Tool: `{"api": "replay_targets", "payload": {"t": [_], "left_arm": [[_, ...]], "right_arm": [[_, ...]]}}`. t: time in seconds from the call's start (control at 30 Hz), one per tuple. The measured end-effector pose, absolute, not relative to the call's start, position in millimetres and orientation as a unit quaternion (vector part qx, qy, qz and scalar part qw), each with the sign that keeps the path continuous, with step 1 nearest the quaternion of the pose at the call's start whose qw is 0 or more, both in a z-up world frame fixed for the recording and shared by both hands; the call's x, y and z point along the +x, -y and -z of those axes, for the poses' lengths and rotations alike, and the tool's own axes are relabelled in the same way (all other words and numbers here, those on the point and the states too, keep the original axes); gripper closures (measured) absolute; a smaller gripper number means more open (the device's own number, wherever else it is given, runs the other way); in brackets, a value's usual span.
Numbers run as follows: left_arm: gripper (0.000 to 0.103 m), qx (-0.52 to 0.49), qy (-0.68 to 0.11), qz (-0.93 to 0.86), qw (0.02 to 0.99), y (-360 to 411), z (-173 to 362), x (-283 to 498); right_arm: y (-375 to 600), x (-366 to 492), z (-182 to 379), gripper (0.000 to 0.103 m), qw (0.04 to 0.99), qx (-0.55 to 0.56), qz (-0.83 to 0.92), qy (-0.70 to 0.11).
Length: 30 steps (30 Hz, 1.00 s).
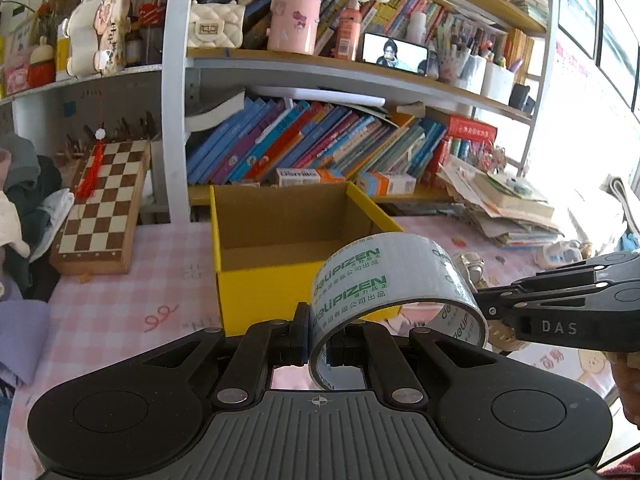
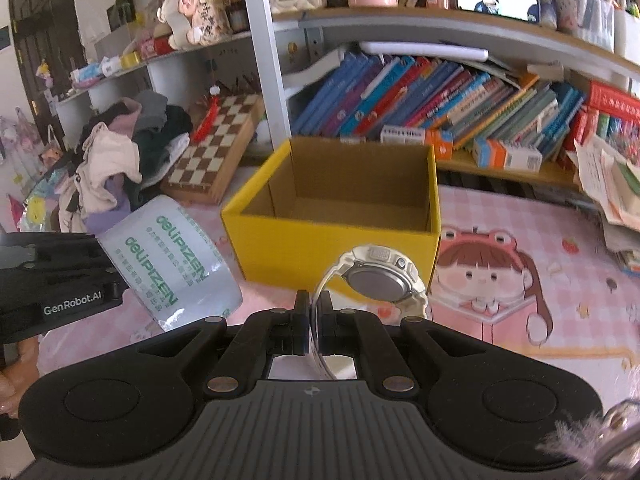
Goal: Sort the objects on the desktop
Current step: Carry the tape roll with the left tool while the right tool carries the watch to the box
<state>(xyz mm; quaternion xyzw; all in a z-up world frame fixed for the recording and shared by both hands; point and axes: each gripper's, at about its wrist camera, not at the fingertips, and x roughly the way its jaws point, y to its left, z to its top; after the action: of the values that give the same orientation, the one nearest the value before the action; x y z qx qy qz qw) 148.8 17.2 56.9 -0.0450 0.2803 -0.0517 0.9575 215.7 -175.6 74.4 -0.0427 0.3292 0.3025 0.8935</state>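
My left gripper [image 1: 318,338] is shut on the rim of a clear tape roll [image 1: 392,276] with green lettering and holds it up in front of an open yellow cardboard box [image 1: 256,288]. The box looks empty inside. My right gripper [image 2: 316,328] is shut on the strap of a white wristwatch [image 2: 376,280], held just before the yellow box [image 2: 280,248]. In the right wrist view the tape roll [image 2: 172,260] and the left gripper's body show at the left. In the left wrist view the right gripper's body [image 1: 568,304] shows at the right, with the watch partly hidden behind it.
A pink checked cloth with a cartoon girl [image 2: 492,272] covers the desk. A folded chessboard [image 1: 104,208] leans at the left. Bookshelves [image 1: 320,144] stand behind the box. A stack of papers and books [image 1: 504,204] lies at the right. Clothes [image 2: 120,160] pile at the far left.
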Motion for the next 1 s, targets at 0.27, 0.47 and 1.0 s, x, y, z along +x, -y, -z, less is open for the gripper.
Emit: {"api": "replay_targets", "payload": {"t": [0.27,0.47,1.0], "left_arm": [[0.097,-0.026,-0.265,0.035,0.963,-14.6,-68.1,173.3],[0.097,-0.021,-0.263,0.017,0.964,-13.7,-72.4,191.4],[0.097,0.012,-0.271,-0.027,0.962,-18.1,-77.5,251.2]], "right_arm": [[173.8,250.4,-91.2,0.099,0.893,-0.053,-0.323,-0.308],[166.8,275.6,-99.4,0.099,0.889,-0.07,-0.348,-0.29],[135.4,338.9,-97.8,0.099,0.872,-0.098,-0.395,-0.271]]}}
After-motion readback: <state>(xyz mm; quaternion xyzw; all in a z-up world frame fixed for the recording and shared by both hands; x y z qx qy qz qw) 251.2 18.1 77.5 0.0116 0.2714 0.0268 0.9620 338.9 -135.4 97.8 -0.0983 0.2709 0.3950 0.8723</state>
